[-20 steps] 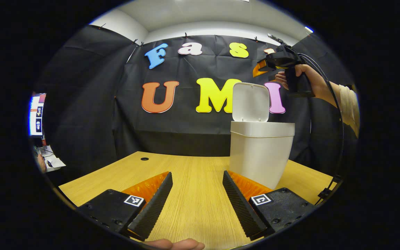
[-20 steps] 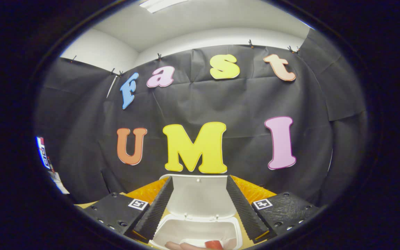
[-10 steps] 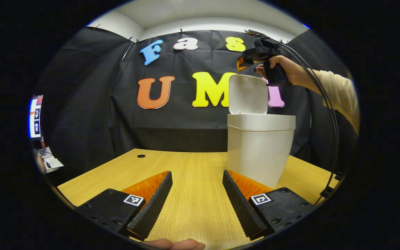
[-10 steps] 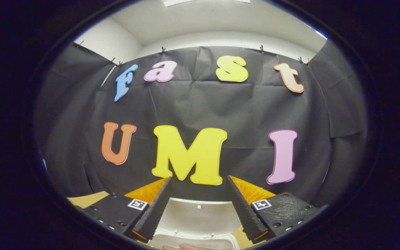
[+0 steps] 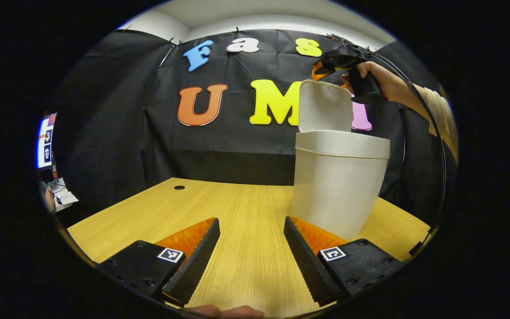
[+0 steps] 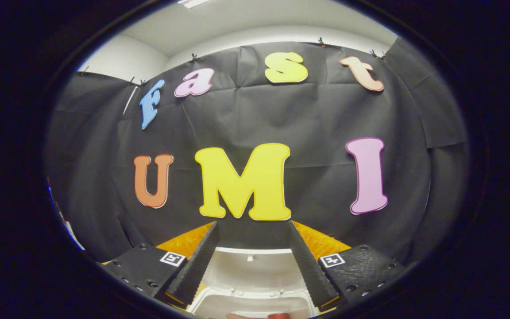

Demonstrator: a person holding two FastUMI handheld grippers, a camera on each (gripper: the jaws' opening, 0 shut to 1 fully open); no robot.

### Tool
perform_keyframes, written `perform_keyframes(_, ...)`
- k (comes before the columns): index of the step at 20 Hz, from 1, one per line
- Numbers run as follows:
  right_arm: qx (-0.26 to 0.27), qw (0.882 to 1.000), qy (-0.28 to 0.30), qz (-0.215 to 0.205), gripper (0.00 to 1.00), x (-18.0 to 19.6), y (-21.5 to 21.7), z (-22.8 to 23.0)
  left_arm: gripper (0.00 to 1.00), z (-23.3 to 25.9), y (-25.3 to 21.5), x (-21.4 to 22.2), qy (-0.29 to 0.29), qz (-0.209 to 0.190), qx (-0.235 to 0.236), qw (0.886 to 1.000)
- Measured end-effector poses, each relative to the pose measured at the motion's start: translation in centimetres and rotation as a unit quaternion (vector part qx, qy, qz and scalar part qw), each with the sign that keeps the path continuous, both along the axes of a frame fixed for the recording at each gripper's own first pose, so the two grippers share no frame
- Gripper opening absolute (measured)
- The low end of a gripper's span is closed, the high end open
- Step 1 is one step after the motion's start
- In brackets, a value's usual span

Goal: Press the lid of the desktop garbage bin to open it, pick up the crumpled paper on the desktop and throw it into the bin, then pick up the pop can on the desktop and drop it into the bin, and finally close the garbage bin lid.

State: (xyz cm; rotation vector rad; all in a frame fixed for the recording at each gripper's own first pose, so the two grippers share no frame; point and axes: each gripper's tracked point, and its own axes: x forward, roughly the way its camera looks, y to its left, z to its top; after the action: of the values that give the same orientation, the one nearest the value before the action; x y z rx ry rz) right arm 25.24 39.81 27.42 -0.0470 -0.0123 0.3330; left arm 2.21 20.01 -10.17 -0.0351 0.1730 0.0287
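Bin (image 5: 337,186) stands on the desk (image 5: 237,212), lid (image 5: 324,106) raised upright at its back edge. Left gripper (image 5: 251,248) sits low over the desk just in front of the bin, fingers spread wide, grasping nothing. Right gripper (image 5: 332,64) is held by a hand (image 5: 372,77) above the bin, close behind the lid's top edge. In the right gripper view, right gripper fingers are spread apart, empty, over the bin's open mouth (image 6: 250,305), where a sliver of red shows at the edge; the lid's inner face lies between them.

Even overhead light, sharp focus, strong fisheye bending at edges, soft shadows.
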Motion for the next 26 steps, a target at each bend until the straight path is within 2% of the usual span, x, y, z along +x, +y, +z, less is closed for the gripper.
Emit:
perform_keyframes(3, -0.003, 1.000, 0.002, 0.015, 0.94, -1.7, -0.6, -0.5, 0.96, 0.3, -0.7, -0.2, 0.005, 0.002, -0.004, 1.000)
perform_keyframes(4, -0.006, 1.000, 0.008, 0.017, 0.99, -2.3, -0.8, -0.9, 0.96, 0.3, -0.8, -0.4, 0.005, 0.006, -0.004, 1.000)
perform_keyframes(6, -0.010, 1.000, 0.026, 0.003, 0.94, -3.4, -1.9, -2.2, 0.96, 0.8, -1.5, -0.8, 0.001, 0.006, -0.015, 1.000)
perform_keyframes(8, -0.023, 0.998, 0.065, -0.013, 0.98, -4.0, -3.1, -5.3, 0.96, 1.5, -2.2, -1.3, -0.004, 0.002, -0.021, 1.000)
perform_keyframes(9, -0.029, 0.995, 0.090, -0.021, 0.93, -4.2, -3.6, -7.1, 0.96, 1.8, -2.4, -1.6, -0.004, 0.003, -0.020, 1.000)
perform_keyframes(10, -0.026, 0.993, 0.112, -0.013, 0.93, -4.7, -3.9, -8.6, 0.96, 2.1, -2.4, -1.9, -0.005, 0.004, -0.017, 1.000)
perform_keyframes(11, -0.019, 0.991, 0.129, -0.010, 0.98, -5.1, -3.9, -10.2, 0.96, 2.5, -2.6, -2.2, -0.010, 0.004, -0.015, 1.000)
perform_keyframes(13, -0.010, 0.987, 0.160, -0.028, 0.92, -5.4, -5.6, -12.8, 0.96, 2.9, -3.0, -2.6, -0.019, 0.002, -0.015, 1.000)
perform_keyframes(14, -0.005, 0.983, 0.179, -0.035, 0.95, -5.7, -6.3, -14.3, 0.96, 2.9, -3.4, -2.8, -0.022, -0.002, -0.015, 1.000)
perform_keyframes(15, 0.002, 0.981, 0.192, -0.038, 0.93, -5.9, -6.6, -15.5, 0.96, 2.9, -3.9, -2.8, -0.019, -0.009, -0.010, 1.000)
perform_keyframes(18, 0.007, 0.984, 0.176, -0.036, 0.87, -6.3, -6.7, -16.4, 0.96, 3.1, -2.9, -3.5, -0.022, 0.005, -0.001, 1.000)
perform_keyframes(23, -0.047, 0.985, 0.157, -0.046, 0.88, -7.9, -6.5, -17.6, 0.96, 3.6, -1.4, -4.6, -0.020, 0.025, -0.021, 0.999)
perform_keyframes(26, -0.050, 0.984, 0.166, -0.049, 0.88, -9.4, -6.5, -17.6, 0.96, 3.8, -1.8, -5.1, -0.020, 0.019, -0.032, 0.999)
